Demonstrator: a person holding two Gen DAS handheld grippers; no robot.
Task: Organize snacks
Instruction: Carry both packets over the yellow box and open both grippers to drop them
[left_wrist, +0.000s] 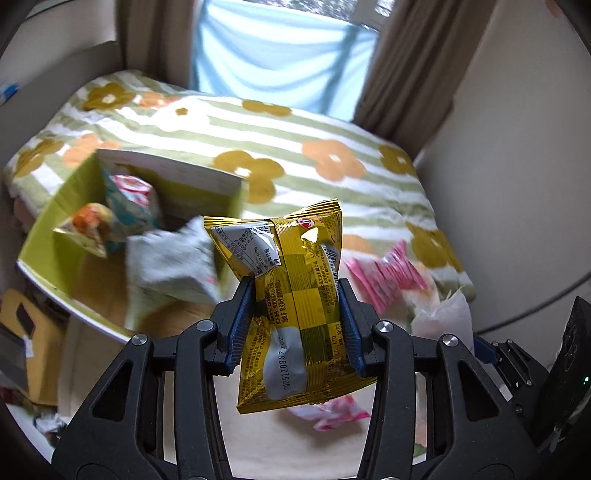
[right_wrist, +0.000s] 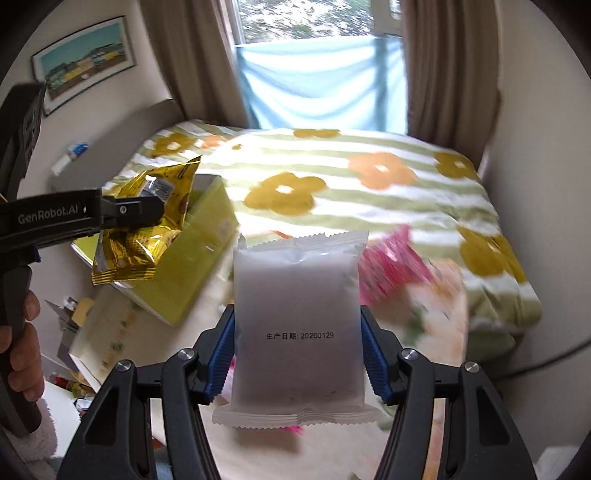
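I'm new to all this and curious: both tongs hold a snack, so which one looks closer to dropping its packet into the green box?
Probably the left. In the right view, the left tongs hold the yellow packet right at the green box, while the right tongs hold the white packet apart from it, over the bed.

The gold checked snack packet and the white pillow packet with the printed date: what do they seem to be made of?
The gold checked snack packet looks like glossy metallised plastic film: bright glints, sharp creases. The white pillow packet looks like matte, frosted plastic film with zigzag-cut sealed ends and no glare. Neither material can be confirmed from the look alone.
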